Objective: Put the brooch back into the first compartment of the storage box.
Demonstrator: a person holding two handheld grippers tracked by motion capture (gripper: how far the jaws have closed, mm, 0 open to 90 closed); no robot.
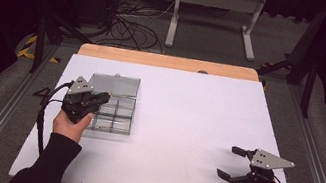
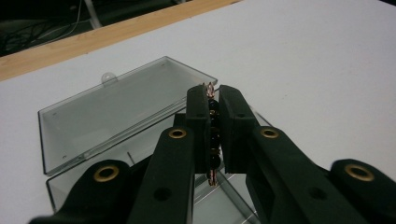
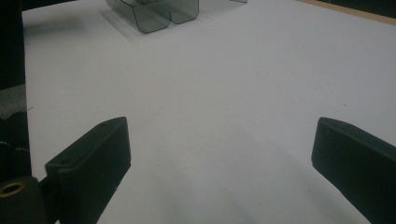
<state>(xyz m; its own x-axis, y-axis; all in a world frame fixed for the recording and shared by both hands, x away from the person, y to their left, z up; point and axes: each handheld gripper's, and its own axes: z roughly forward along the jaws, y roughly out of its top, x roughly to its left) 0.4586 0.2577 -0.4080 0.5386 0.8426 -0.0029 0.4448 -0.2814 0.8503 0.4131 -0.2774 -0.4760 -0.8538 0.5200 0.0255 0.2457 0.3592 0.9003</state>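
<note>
Clamped between the left gripper's [image 2: 213,135] two black fingers [image 2: 198,126], one string of dark beads with coppery wire ends [image 2: 213,133] hangs over one smoky transparent plastic compartment box [image 1: 114,113], lid open, on the white table [image 1: 186,121]. Right gripper [image 1: 235,163] rests wide open, holding nothing.

The box [image 1: 114,111] lies on the table's [image 1: 197,118] left half (lid [image 1: 115,84] behind).

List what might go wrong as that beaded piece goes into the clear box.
1. The left gripper pinches the string of dark beads only by a thin edge; it may slip out and miss the box.
2. The box has small compartments, so the beads may land across a divider.
3. The right gripper rests open far away, so nothing steadies the light box if it is nudged.
</note>
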